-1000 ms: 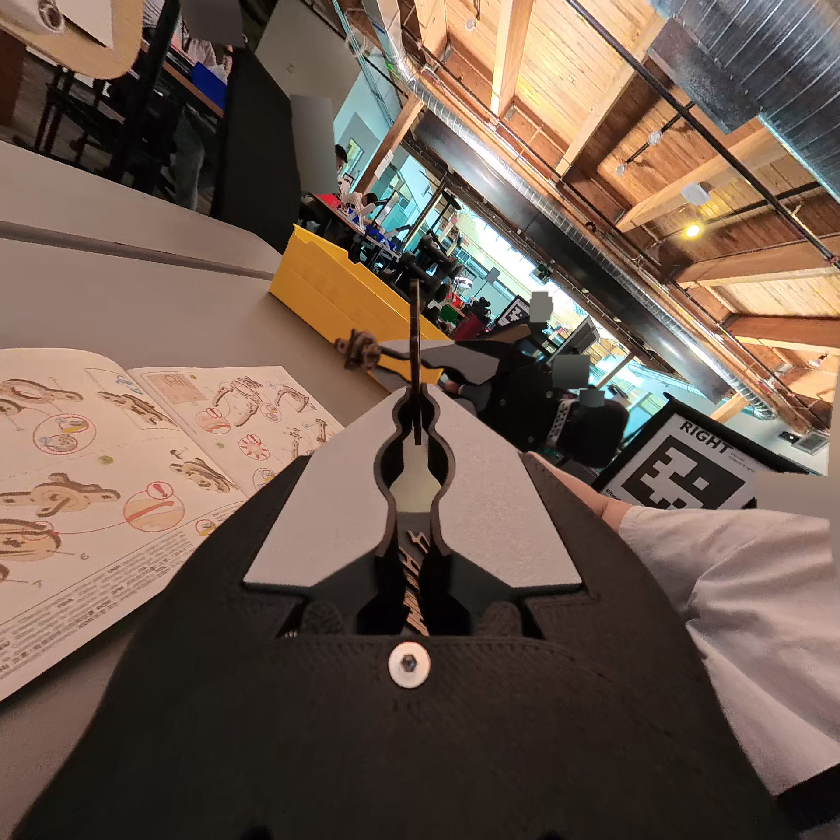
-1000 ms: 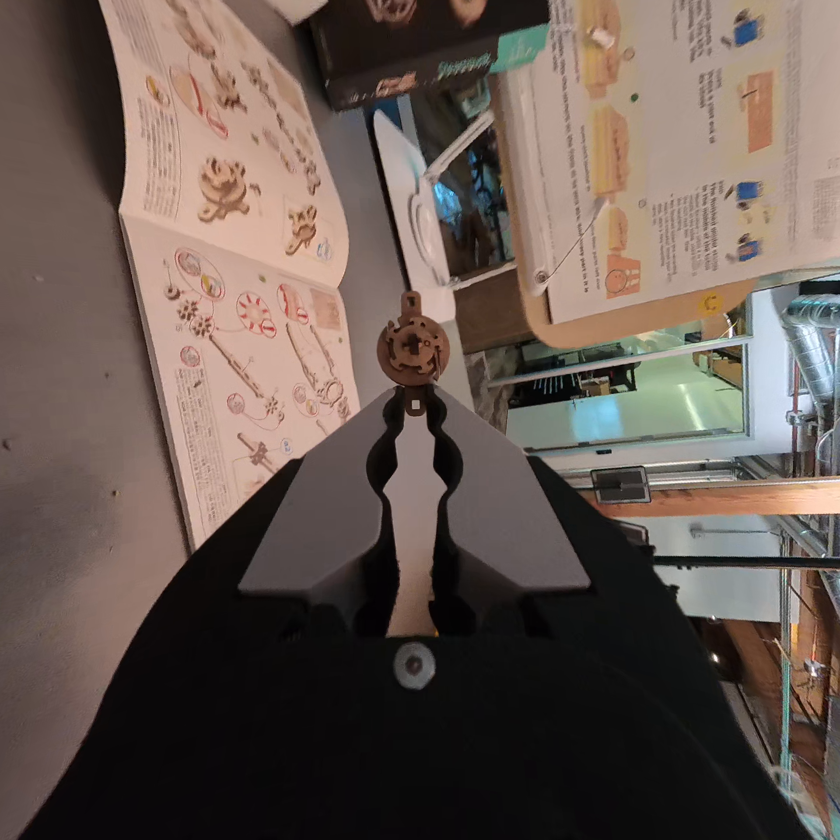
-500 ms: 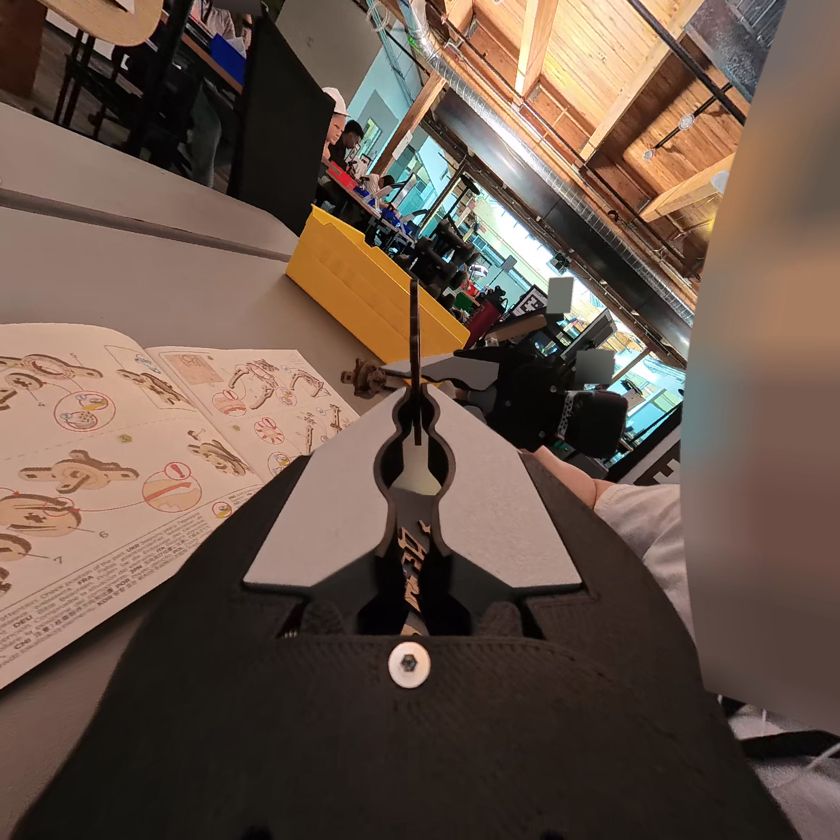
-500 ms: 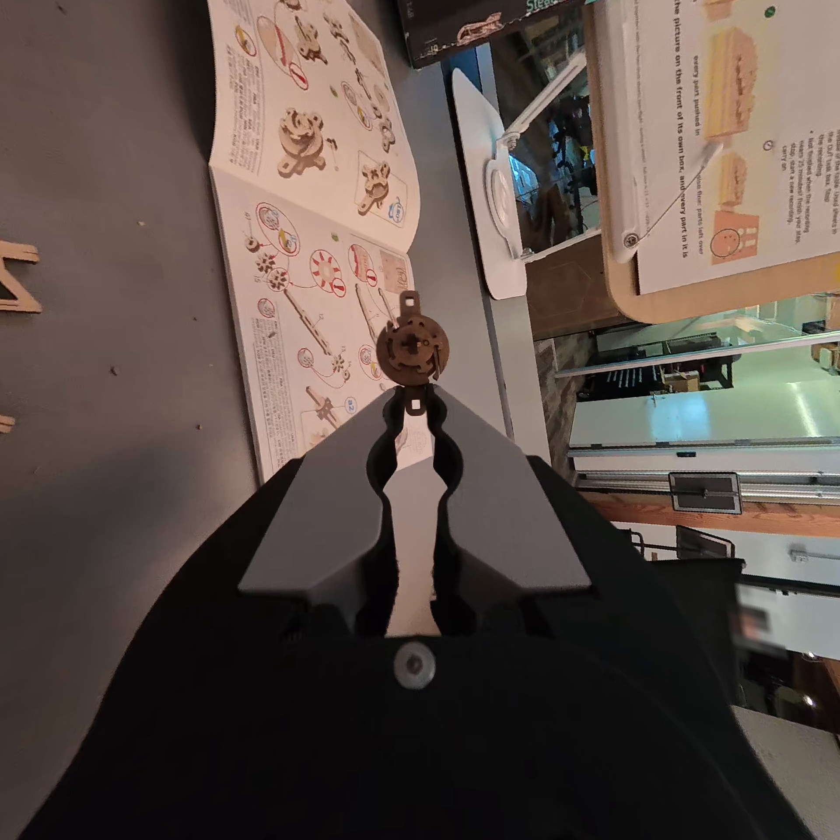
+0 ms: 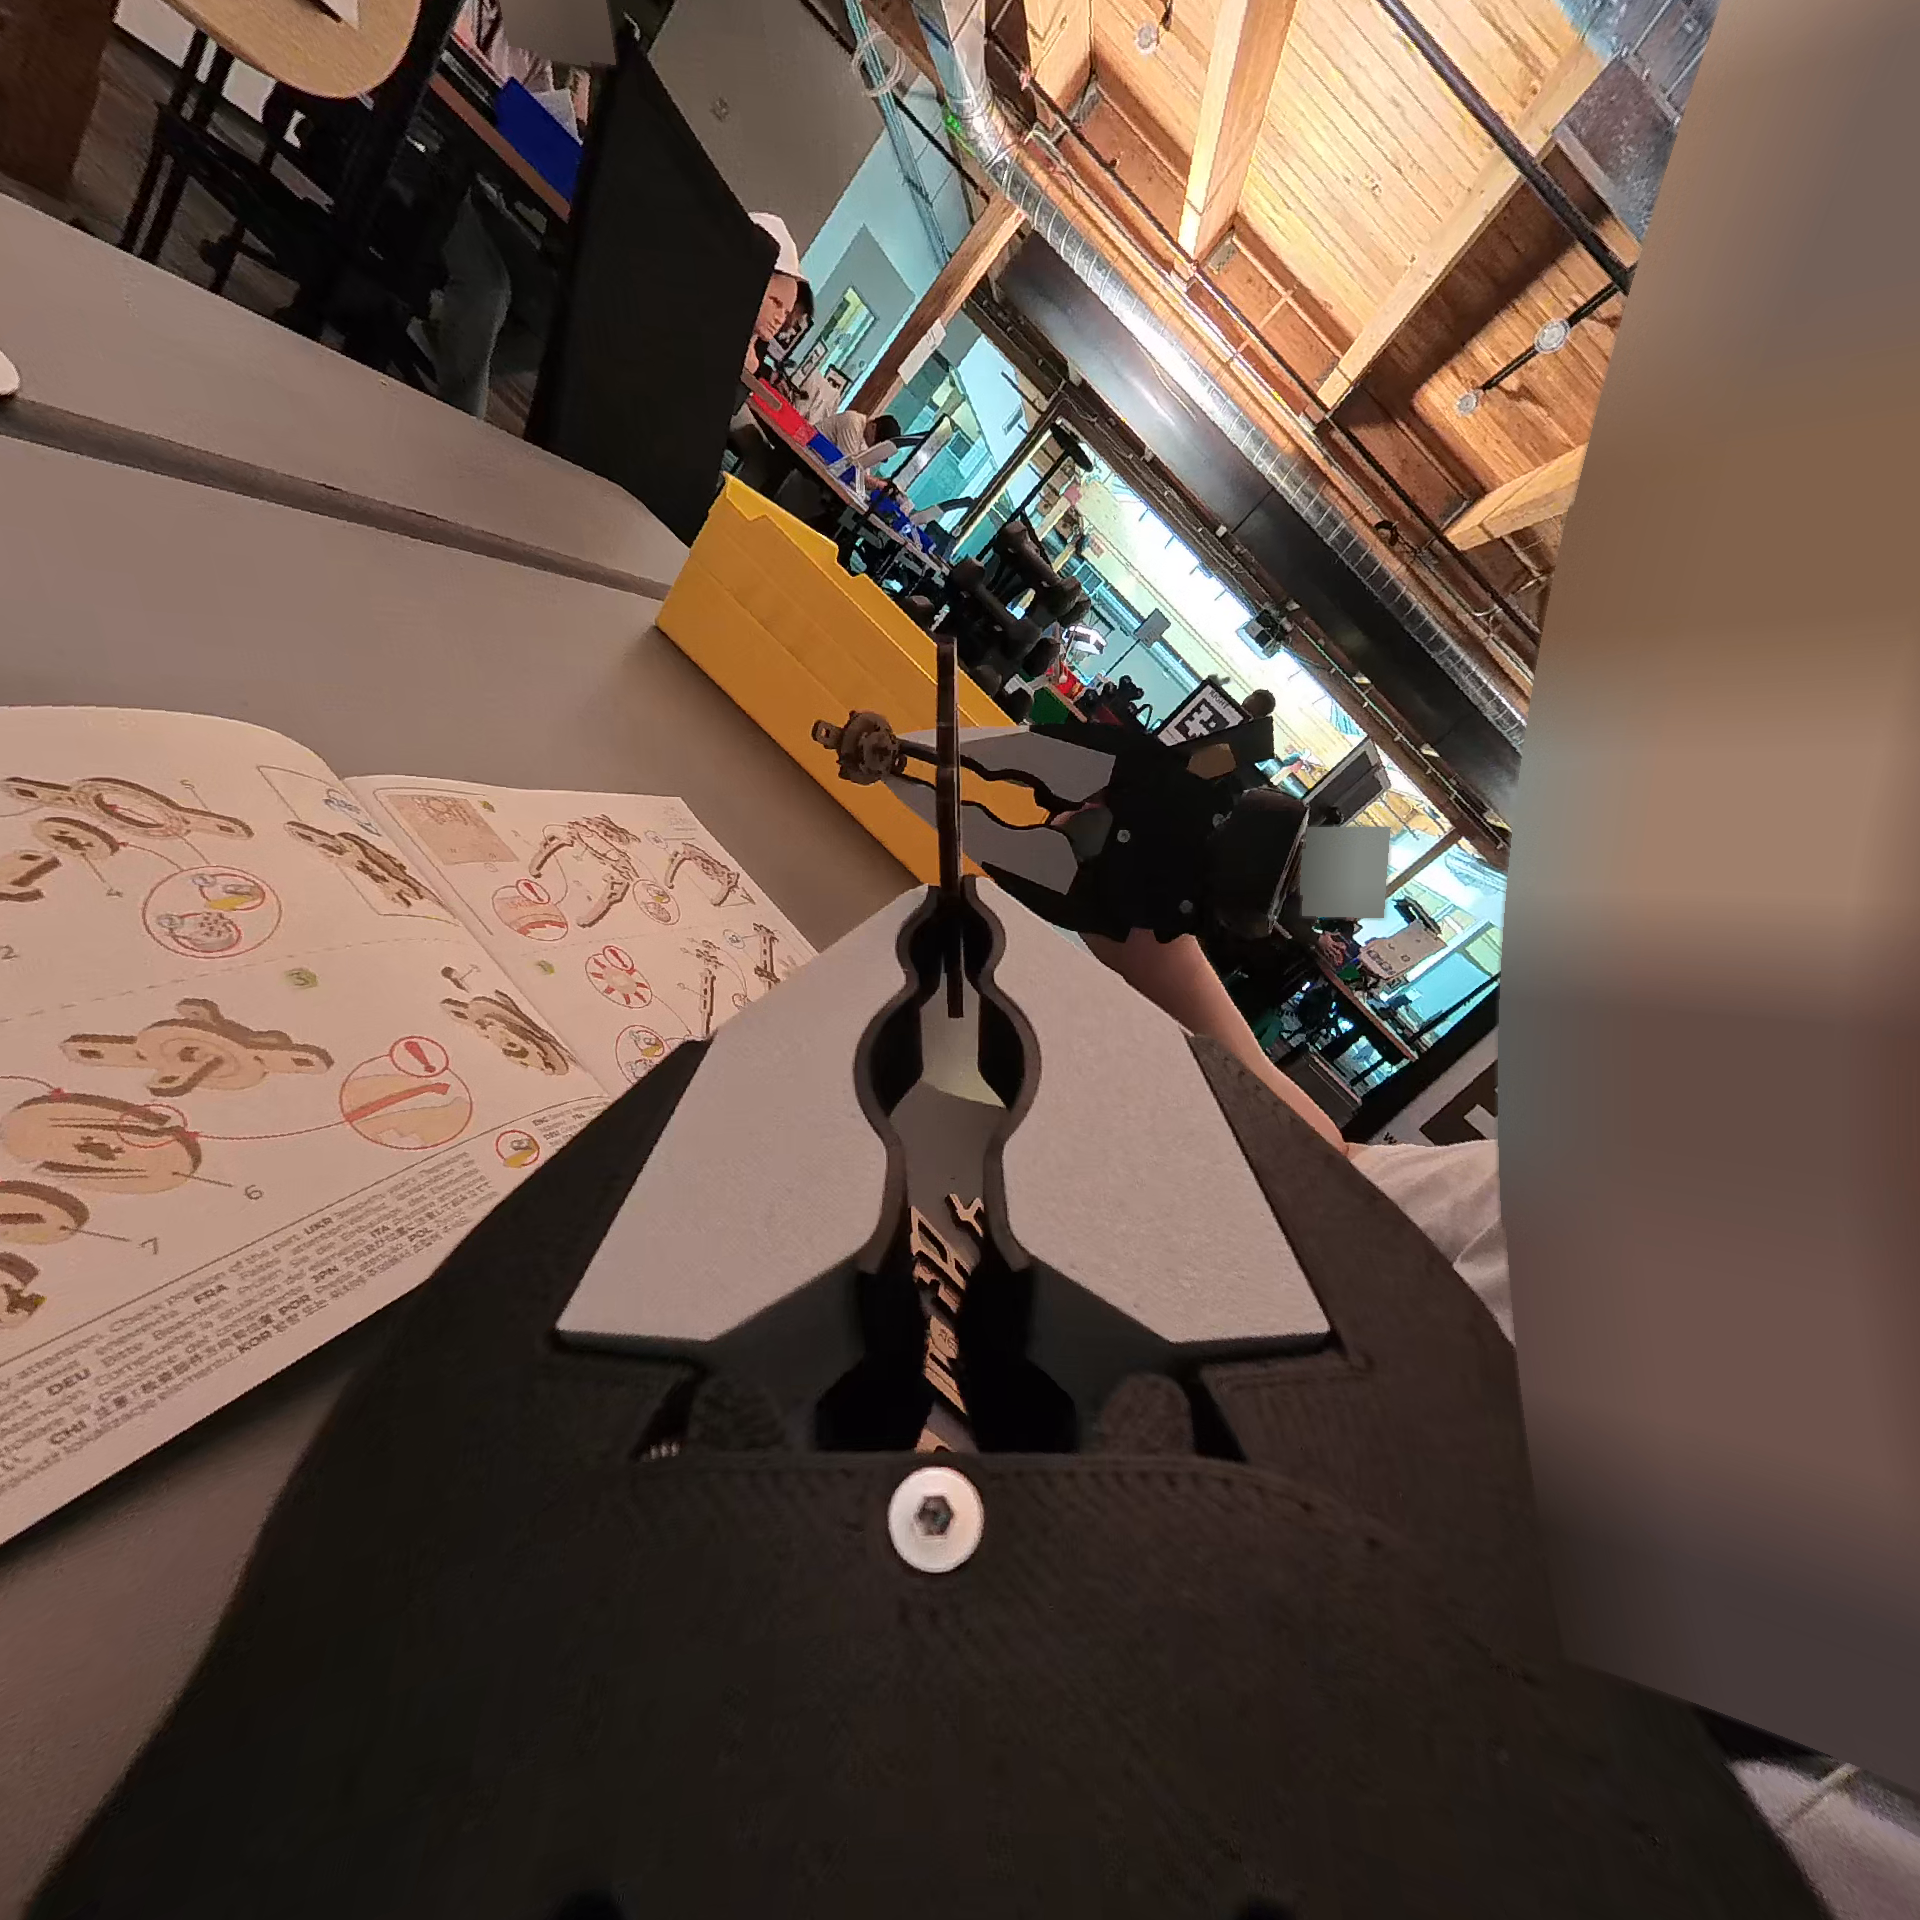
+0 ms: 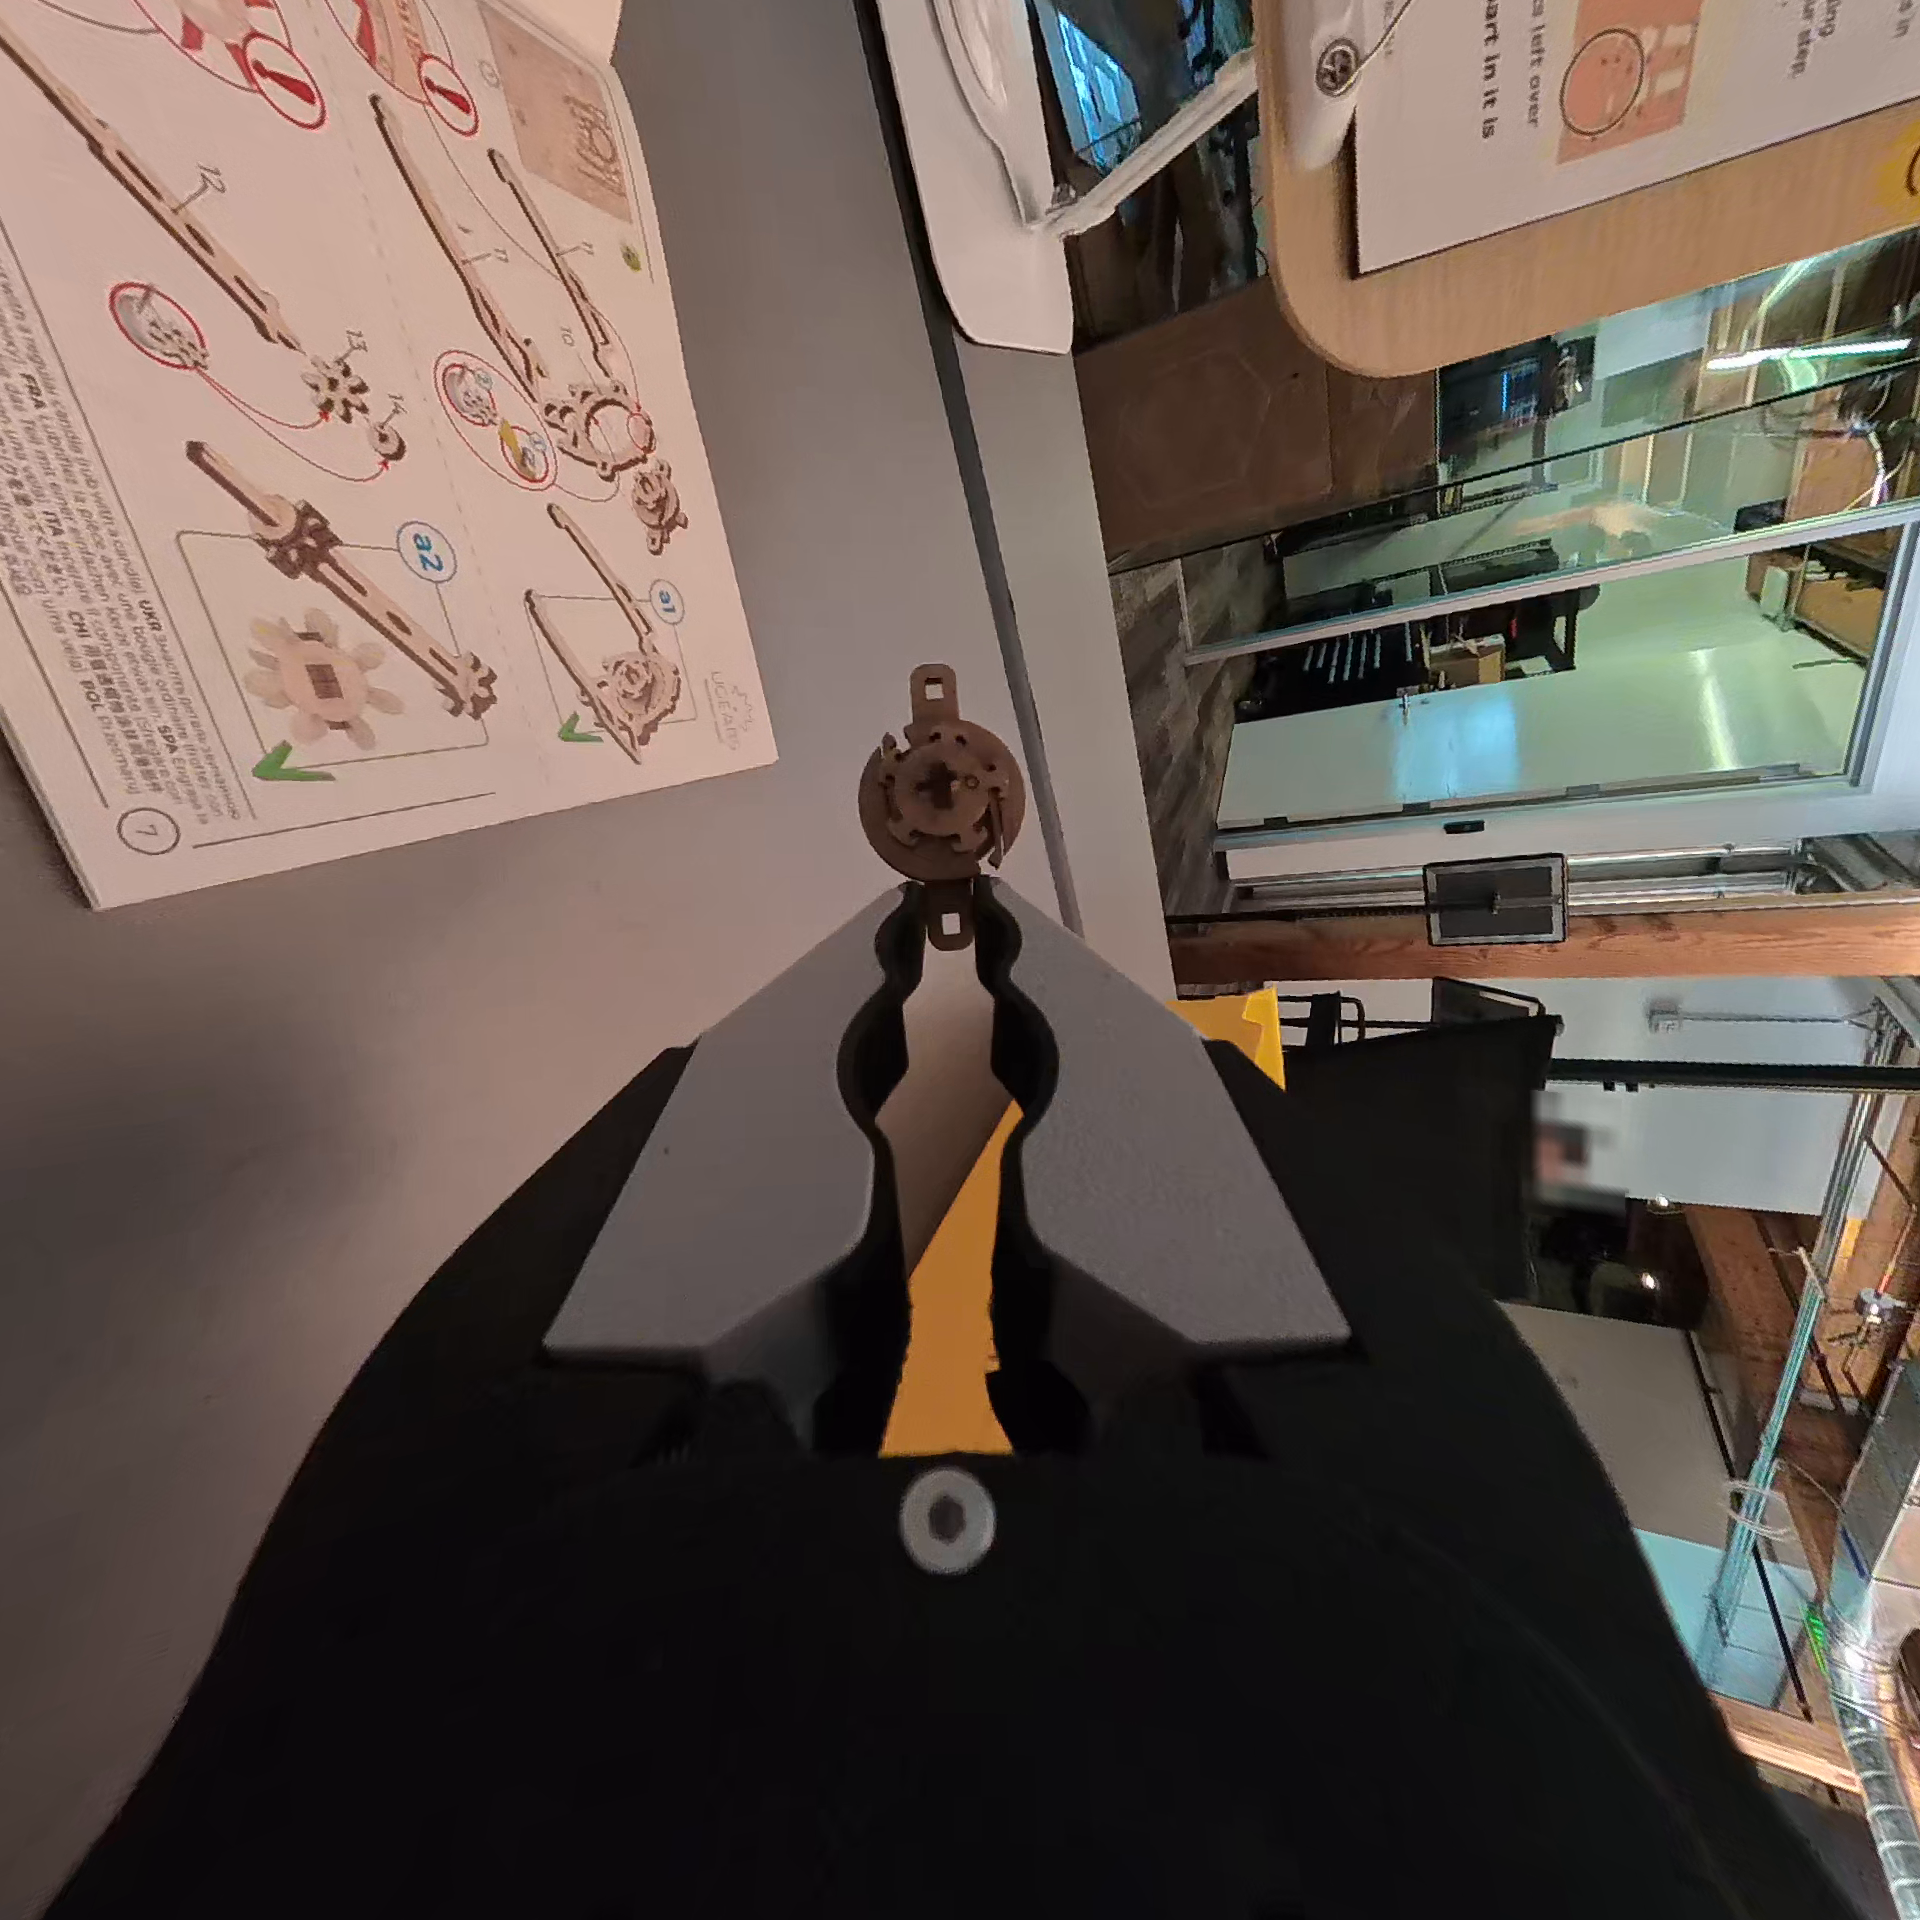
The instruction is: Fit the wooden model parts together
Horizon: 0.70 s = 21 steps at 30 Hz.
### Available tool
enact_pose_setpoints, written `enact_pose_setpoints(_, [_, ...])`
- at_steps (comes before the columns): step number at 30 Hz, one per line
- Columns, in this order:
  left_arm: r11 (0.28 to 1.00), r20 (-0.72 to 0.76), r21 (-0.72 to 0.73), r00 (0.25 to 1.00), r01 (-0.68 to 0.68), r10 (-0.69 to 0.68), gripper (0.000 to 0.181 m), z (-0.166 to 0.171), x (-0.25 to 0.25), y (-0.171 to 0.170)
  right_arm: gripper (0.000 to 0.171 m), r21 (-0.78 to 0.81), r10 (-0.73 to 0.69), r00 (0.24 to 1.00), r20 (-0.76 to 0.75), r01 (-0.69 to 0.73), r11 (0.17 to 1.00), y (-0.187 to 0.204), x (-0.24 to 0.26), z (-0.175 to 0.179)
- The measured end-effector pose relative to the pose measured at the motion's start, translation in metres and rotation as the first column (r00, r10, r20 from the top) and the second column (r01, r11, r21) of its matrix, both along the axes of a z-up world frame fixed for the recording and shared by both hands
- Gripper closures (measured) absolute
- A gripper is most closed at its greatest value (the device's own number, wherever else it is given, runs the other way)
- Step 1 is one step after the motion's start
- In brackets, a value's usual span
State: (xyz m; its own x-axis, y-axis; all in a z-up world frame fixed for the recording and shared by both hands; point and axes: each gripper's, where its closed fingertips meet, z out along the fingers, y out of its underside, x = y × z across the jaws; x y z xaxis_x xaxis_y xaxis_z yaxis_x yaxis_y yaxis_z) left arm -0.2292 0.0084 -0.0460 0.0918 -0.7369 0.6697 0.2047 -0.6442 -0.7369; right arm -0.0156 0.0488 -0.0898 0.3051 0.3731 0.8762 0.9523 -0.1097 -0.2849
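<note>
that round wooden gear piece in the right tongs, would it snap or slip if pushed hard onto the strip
Probably fragile: the round gear piece is thin, cut-out wood. It may pivot, since the right tongs pinch only its small tab. The thin strip, seen edge-on in the left tongs, looks likely to flex.

Print on booklet (image 5: pixel 312 987) and poster (image 6: pixel 1621 104)

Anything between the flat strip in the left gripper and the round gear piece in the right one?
Nothing visible. The left gripper holds the flat strip edge-on; the gear piece sits just left of it in the right gripper, with only air between.
</note>
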Motion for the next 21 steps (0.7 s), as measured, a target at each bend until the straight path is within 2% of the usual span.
enact_pose_setpoints(15, [1.000,-0.005,-0.006,1.000,0.002,-0.002,0.181,-0.002,0.000,0.001,0.163,-0.052,0.045,0.998,-0.044,-0.047,0.998,-0.006,-0.023,-0.013])
enact_pose_setpoints(19, [1.000,-0.007,-0.005,1.000,0.007,-0.007,0.181,-0.002,0.001,0.000,0.163,0.016,0.112,0.994,-0.001,-0.112,0.994,-0.009,-0.035,-0.004])
enact_pose_setpoints(21, [1.000,-0.007,-0.004,1.000,0.006,-0.006,0.181,-0.002,0.001,0.000,0.163,0.076,0.214,0.976,0.035,-0.216,0.973,-0.015,-0.050,0.003])
